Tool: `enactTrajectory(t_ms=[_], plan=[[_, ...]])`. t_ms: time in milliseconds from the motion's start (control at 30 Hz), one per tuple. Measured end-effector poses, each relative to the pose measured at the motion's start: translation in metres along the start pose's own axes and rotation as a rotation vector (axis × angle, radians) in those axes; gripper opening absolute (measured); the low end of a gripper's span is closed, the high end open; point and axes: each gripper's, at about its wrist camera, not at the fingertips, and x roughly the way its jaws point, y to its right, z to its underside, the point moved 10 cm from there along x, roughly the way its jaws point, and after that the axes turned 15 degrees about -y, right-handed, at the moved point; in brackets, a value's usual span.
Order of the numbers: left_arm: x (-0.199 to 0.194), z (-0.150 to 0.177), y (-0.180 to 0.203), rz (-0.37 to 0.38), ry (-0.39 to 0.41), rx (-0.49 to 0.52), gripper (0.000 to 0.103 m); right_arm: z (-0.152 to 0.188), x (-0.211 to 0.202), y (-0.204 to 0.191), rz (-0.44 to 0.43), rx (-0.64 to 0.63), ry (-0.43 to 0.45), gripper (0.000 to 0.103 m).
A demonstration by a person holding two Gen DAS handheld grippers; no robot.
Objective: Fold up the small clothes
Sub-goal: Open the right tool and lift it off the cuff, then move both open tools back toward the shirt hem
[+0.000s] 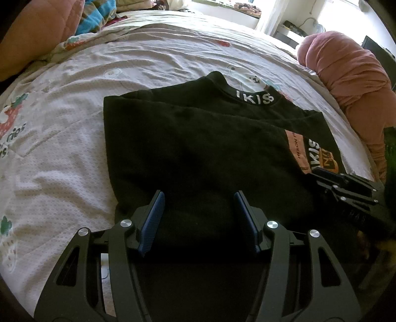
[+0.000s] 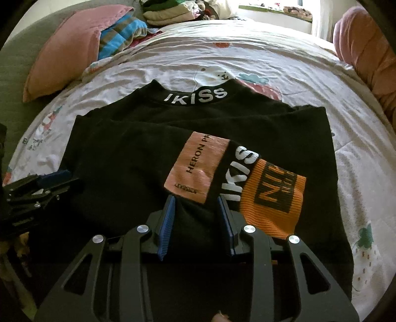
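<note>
A black shirt [image 1: 193,148] with white "IKISS" lettering on its collar lies partly folded on the bed; it also shows in the right wrist view [image 2: 128,158]. A pink patch [image 2: 198,166] and an orange ribbed cuff [image 2: 272,198] lie on top of it. My left gripper [image 1: 199,198] is open over the shirt's near edge, blue pads apart. My right gripper [image 2: 196,204] is open over the near edge by the pink patch. Each gripper shows in the other's view, the right one [image 1: 319,173] and the left one [image 2: 57,175].
The white printed bedsheet [image 1: 74,148] spreads around the shirt. A pink pillow [image 2: 66,49] and a blue striped cloth [image 2: 121,34] lie at the far left. A pink bolster [image 1: 346,74] lies at the right. Folded clothes [image 2: 168,12] are stacked at the far end.
</note>
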Motion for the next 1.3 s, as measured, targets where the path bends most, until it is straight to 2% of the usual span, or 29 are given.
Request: enactTrajectory(t_ms=[233, 500, 767, 800, 867, 933, 1033, 1133, 1200, 1300], plan=[[-0.001, 0.000, 0.001, -0.007, 0.001, 0.002, 0.051, -0.002, -0.011, -0.004, 0.009, -0.002, 0.037, 0.037], [-0.005, -0.001, 0.004, -0.035, 0.009, 0.026, 0.051, -0.002, -0.025, -0.003, 0.017, 0.009, 0.079, 0.052], [-0.011, -0.002, 0.004, -0.028, 0.017, 0.017, 0.054, 0.001, -0.027, 0.002, 0.017, 0.030, 0.080, 0.053], [-0.012, -0.003, 0.003, -0.028, 0.019, 0.016, 0.055, 0.002, -0.028, 0.002, 0.018, 0.031, 0.081, 0.064], [-0.015, -0.003, 0.003, -0.026, 0.026, 0.013, 0.056, 0.002, -0.031, 0.002, 0.010, 0.037, 0.093, 0.074], [-0.018, -0.003, 0.003, -0.029, 0.032, 0.010, 0.057, 0.003, -0.033, 0.003, 0.004, 0.044, 0.098, 0.074], [-0.022, -0.004, 0.003, -0.024, 0.040, 0.003, 0.061, 0.003, -0.038, 0.004, 0.006, 0.051, 0.110, 0.082], [-0.026, -0.004, 0.002, -0.031, 0.050, 0.000, 0.069, 0.004, -0.042, 0.006, 0.007, 0.059, 0.117, 0.087], [-0.029, -0.005, 0.001, -0.034, 0.059, -0.003, 0.079, 0.005, -0.046, 0.006, 0.008, 0.064, 0.125, 0.091], [-0.035, -0.005, 0.001, -0.041, 0.075, -0.010, 0.087, 0.006, -0.053, 0.006, 0.013, 0.065, 0.142, 0.094]])
